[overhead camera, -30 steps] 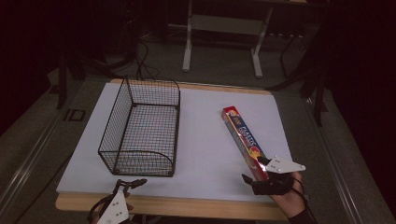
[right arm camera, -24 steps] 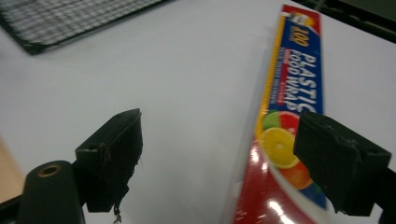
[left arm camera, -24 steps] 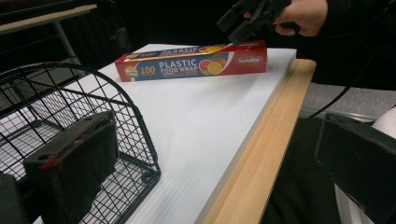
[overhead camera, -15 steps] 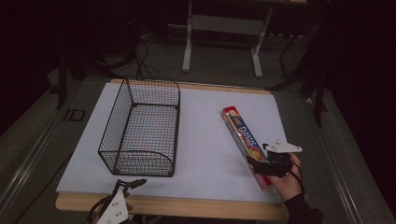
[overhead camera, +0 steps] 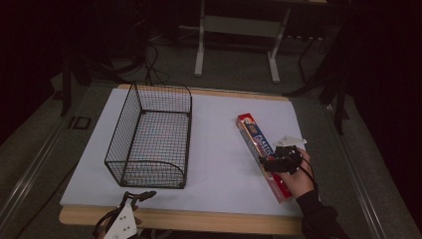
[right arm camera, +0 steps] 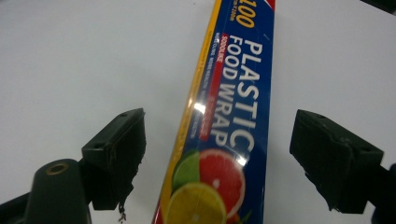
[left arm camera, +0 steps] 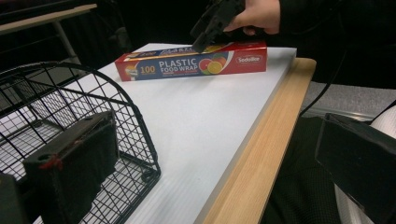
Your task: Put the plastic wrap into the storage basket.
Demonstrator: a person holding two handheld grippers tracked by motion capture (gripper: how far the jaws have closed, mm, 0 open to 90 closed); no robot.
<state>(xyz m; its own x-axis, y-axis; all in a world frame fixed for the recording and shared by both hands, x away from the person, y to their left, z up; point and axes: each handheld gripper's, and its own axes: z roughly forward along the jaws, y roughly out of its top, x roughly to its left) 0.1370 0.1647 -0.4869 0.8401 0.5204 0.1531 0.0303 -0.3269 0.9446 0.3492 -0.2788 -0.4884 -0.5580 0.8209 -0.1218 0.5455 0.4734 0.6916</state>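
The room around the table [overhead camera: 164, 219] is dim, nearly black at the edges, while the white sheet [overhead camera: 219, 149] is evenly lit from above with faint shadows. A bright glare spot sits on the glossy wrap box [right arm camera: 233, 126]. Close-up black jaws look soft and slightly blurred.

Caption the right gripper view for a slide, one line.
Open right gripper poised over the plastic food wrap box, one jaw on each side, on the white table surface.

A dim lab or workshop: grey carpet [overhead camera: 234, 74], floor cables [overhead camera: 152, 62], a metal-legged bench [overhead camera: 236, 37] beyond the white-covered tabletop [overhead camera: 219, 144].
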